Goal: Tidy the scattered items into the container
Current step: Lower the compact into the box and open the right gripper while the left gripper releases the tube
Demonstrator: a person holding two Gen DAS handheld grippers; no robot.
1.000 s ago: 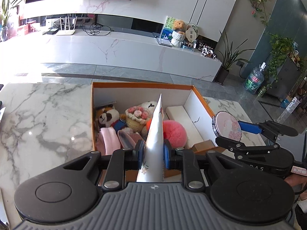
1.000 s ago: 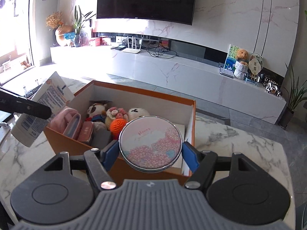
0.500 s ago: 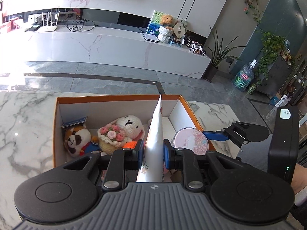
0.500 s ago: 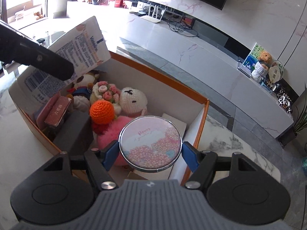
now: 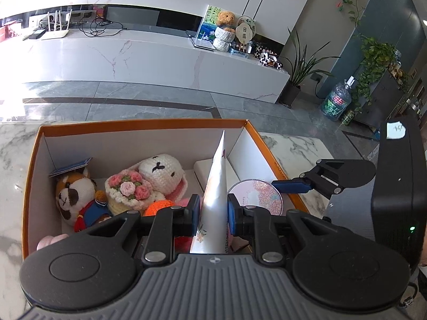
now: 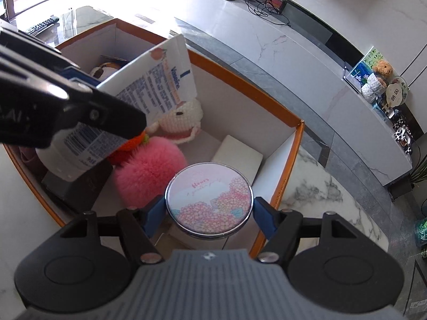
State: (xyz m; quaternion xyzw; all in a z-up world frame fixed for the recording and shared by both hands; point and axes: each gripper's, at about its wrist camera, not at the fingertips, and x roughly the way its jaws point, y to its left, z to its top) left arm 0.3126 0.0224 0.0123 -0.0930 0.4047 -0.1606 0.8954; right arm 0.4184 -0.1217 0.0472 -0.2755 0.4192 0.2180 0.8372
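Observation:
An orange-rimmed cardboard box (image 5: pixel 138 124) (image 6: pixel 293 125) lies below both grippers. My left gripper (image 5: pixel 213 220) is shut on a white lotion tube (image 5: pixel 216 194) (image 6: pixel 149 93), crimped end forward, over the box's middle. My right gripper (image 6: pixel 208 208) is shut on a round compact with a pink flower lid (image 6: pixel 208 196) (image 5: pixel 257 197), held over the box's right part. In the box lie a plush dog (image 5: pixel 73 196), a crochet flower cake (image 5: pixel 128 190), a white crochet bunny (image 5: pixel 161 172) (image 6: pixel 184 114), an orange crochet ball (image 5: pixel 160 206), a pink pompom (image 6: pixel 149 168) and a white block (image 6: pixel 237 156).
The box stands on a marble table (image 5: pixel 13 160) (image 6: pixel 312 186). A dark flat case (image 6: pixel 77 184) lies in the box's near left corner. Beyond the table are grey floor tiles and a long white TV console (image 5: pixel 149 58). A remote (image 6: pixel 42 25) lies on a far glass table.
Both grippers moved forward and sank over the box, each keeping its item. The right gripper tipped downward, so the compact now hangs inside the box's rim, and the tube came in beside it.

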